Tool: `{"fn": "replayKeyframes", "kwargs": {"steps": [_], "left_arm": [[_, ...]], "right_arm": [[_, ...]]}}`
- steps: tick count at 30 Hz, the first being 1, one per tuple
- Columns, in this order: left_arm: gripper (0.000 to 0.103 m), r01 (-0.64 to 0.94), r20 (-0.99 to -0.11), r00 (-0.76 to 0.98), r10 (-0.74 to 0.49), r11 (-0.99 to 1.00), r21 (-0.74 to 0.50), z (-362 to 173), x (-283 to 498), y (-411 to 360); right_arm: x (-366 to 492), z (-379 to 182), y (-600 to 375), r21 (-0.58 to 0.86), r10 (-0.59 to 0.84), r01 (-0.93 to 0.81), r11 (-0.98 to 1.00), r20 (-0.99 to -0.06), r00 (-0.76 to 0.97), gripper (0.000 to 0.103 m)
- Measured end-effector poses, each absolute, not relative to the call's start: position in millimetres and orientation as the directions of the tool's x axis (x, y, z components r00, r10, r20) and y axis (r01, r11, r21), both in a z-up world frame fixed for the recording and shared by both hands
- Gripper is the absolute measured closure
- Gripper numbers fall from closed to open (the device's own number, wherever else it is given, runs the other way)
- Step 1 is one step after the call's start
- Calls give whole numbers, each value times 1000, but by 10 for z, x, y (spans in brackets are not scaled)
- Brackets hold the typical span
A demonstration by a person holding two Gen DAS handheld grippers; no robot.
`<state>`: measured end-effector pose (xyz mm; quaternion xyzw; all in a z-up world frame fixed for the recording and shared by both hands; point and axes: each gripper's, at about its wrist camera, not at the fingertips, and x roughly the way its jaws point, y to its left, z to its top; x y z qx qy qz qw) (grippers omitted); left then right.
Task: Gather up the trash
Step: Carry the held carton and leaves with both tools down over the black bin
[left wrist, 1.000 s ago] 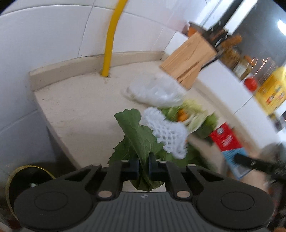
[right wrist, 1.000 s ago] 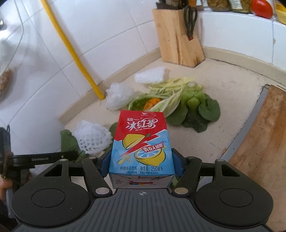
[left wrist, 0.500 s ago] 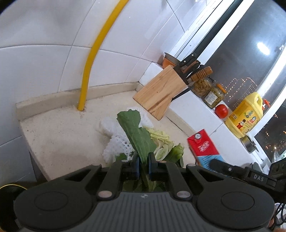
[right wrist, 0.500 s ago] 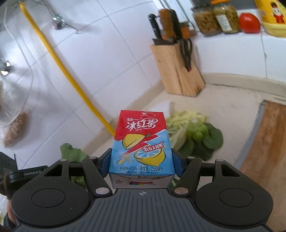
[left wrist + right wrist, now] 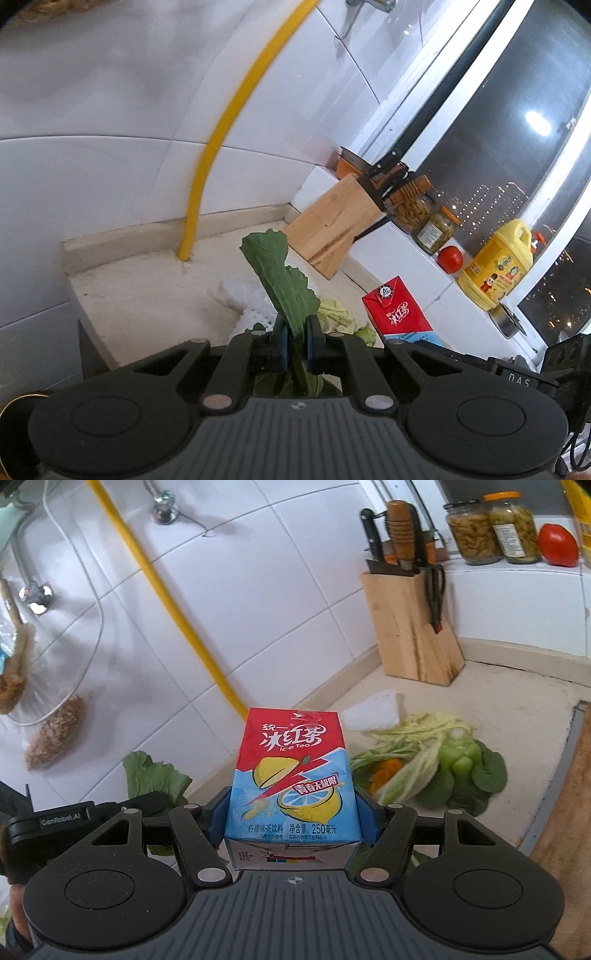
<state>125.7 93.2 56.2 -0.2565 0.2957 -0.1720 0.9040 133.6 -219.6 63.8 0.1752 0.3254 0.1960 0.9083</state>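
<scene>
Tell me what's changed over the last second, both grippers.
Both rose off the counter: the left gripper lifted its green leaf clear of the white foam net, the right gripper raised the tea carton. Grips unchanged; the vegetable scraps stayed put.

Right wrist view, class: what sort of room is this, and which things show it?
Most likely a home kitchen: a wooden knife block on a stone counter, pickle jars on the tiled ledge, and vegetable scraps lying on the counter.

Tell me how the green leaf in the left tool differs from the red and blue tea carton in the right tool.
The flat green vegetable leaf is thin and floppy; the red and blue iced tea carton is a rigid box. The left tool pinches the leaf nearly shut; the right tool stands wide around the carton. Both are held upright above the counter.
</scene>
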Motion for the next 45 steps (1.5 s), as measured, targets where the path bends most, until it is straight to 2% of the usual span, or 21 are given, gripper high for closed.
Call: {"fn": "replayKeyframes", "kwargs": {"steps": [25,33,40,45], "left_arm": [[99,-111,-467,867,-173,847,-520,481,324,2129],[99,-157,-467,876,-120,845,-510,334,124,2437],[99,-239,-565,818,-109,829,-506,-163,323,2635],[99,-251,-581,809,-87,843,-476,-249,328,2712]], "right_arm": [[1358,728,-602,421,677,-535,732,-532,508,31],[1287,681,-160,412,706,-591,694,-551,445,31],[1329,467,324,348,665,-613,710,-618,420,31],[1379,287,546,331,640,-611,719,-659,395,31]]}}
